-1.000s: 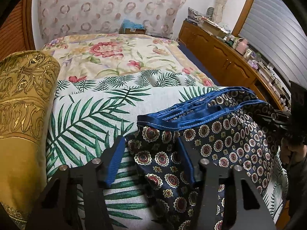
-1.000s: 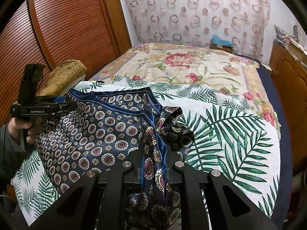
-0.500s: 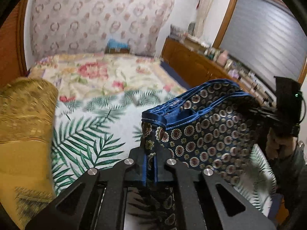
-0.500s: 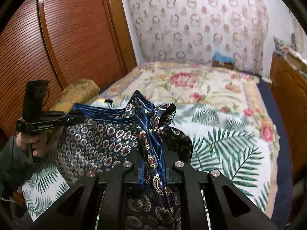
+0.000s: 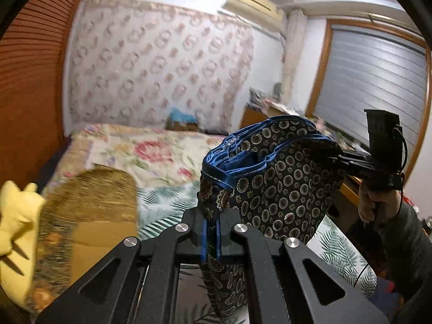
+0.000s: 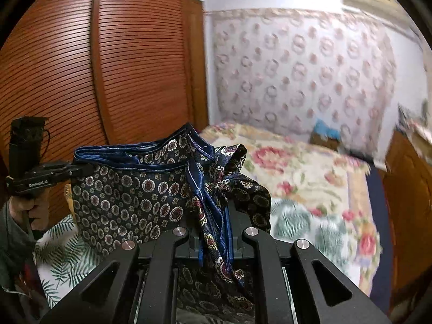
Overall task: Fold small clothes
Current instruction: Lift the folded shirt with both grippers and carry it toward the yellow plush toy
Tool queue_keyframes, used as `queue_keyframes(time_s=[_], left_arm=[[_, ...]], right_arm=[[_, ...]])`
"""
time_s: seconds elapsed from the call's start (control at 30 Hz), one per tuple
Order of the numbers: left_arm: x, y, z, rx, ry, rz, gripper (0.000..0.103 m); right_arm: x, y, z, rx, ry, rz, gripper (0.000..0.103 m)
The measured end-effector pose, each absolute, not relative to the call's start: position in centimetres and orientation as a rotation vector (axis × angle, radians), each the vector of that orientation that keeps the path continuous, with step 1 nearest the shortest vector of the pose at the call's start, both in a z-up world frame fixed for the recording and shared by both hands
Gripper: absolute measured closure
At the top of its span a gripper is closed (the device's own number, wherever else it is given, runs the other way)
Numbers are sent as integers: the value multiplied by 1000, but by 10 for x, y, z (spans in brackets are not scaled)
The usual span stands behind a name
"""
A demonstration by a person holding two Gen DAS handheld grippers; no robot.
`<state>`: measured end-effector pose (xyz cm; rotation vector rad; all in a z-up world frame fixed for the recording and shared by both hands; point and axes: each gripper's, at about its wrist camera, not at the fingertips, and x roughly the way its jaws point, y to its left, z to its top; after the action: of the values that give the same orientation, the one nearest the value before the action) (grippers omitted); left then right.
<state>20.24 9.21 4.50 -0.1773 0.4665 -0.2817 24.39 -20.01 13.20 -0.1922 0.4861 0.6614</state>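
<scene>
A pair of dark patterned shorts (image 5: pixel 278 186) with a blue waistband hangs in the air above the bed, stretched between both grippers. My left gripper (image 5: pixel 211 239) is shut on one end of the waistband. My right gripper (image 6: pixel 214 240) is shut on the other end, with bunched cloth draped over its fingers. The shorts also show in the right wrist view (image 6: pixel 129 194). Each gripper appears in the other's view, the right one (image 5: pixel 348 162) and the left one (image 6: pixel 67 171), both clamped on the waistband.
The bed (image 5: pixel 151 151) with a floral cover and a palm-leaf sheet (image 6: pixel 62 245) lies below. A gold bolster (image 5: pixel 89 210) and a yellow plush toy (image 5: pixel 13 221) lie at left. A wooden wardrobe (image 6: pixel 108 67) stands left, a wooden dresser (image 6: pixel 410 194) right.
Both grippers have risen, lifting the shorts off the bed into the air. The left gripper, open a second ago, closed on the waistband.
</scene>
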Motion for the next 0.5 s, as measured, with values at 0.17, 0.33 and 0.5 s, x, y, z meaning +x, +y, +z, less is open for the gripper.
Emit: queue_keyframes(time_s=[0.17, 0.33, 0.5], left_arm=[[180, 133, 44, -198, 436, -140, 98], [171, 174, 25, -227, 460, -21, 98], [151, 201, 4, -242, 478, 78, 98]], right_arm=[[272, -149, 154, -289, 461, 764, 91], [309, -83, 162, -430, 484, 833, 91], [338, -10, 160, -551, 500, 918, 91]])
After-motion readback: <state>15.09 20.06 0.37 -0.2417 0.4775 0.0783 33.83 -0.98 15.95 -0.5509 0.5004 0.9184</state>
